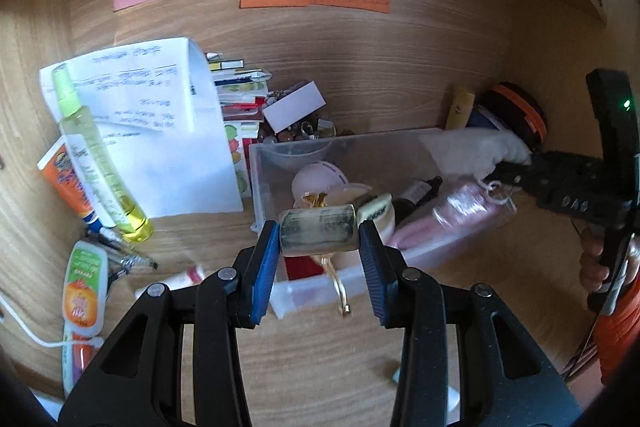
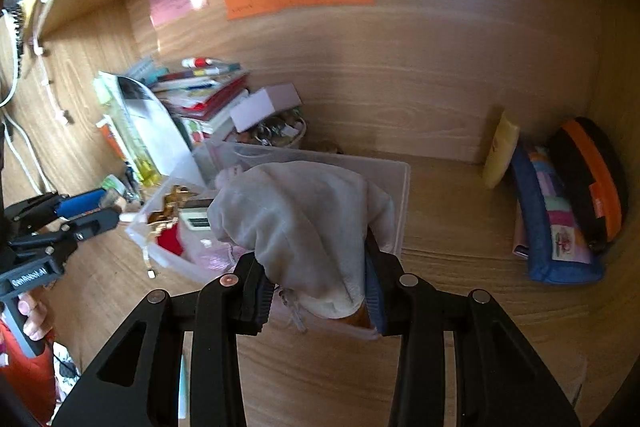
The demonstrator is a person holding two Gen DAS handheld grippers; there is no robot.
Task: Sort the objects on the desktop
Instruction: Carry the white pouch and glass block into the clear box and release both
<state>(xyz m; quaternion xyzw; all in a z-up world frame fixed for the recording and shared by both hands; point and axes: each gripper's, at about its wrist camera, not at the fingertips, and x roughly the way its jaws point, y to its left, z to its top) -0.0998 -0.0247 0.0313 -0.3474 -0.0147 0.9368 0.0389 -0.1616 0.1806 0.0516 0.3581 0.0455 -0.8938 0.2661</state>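
Note:
My left gripper (image 1: 318, 241) is shut on a small beige case with a printed label (image 1: 317, 231); a pair of amber glasses (image 1: 334, 275) hangs below it, above the near end of the clear plastic bin (image 1: 298, 291). My right gripper (image 2: 318, 291) is shut on a white cloth pouch (image 2: 304, 223), held over the bin's (image 2: 402, 203) right side. In the left wrist view the right gripper (image 1: 516, 169) holds the pouch (image 1: 476, 149) at the bin's far right. The bin holds a pink ball (image 1: 316, 181), a dark bottle (image 1: 418, 191) and a pink packet (image 1: 460, 215).
Tall yellow-green spray bottle (image 1: 98, 163), orange tube (image 1: 66, 183), white papers (image 1: 160, 131), stacked books (image 1: 240, 95) and a bowl of trinkets (image 1: 304, 127) stand left and behind the bin. A blue pouch (image 2: 552, 223), orange-black case (image 2: 592, 183) and yellow tube (image 2: 500, 155) sit right.

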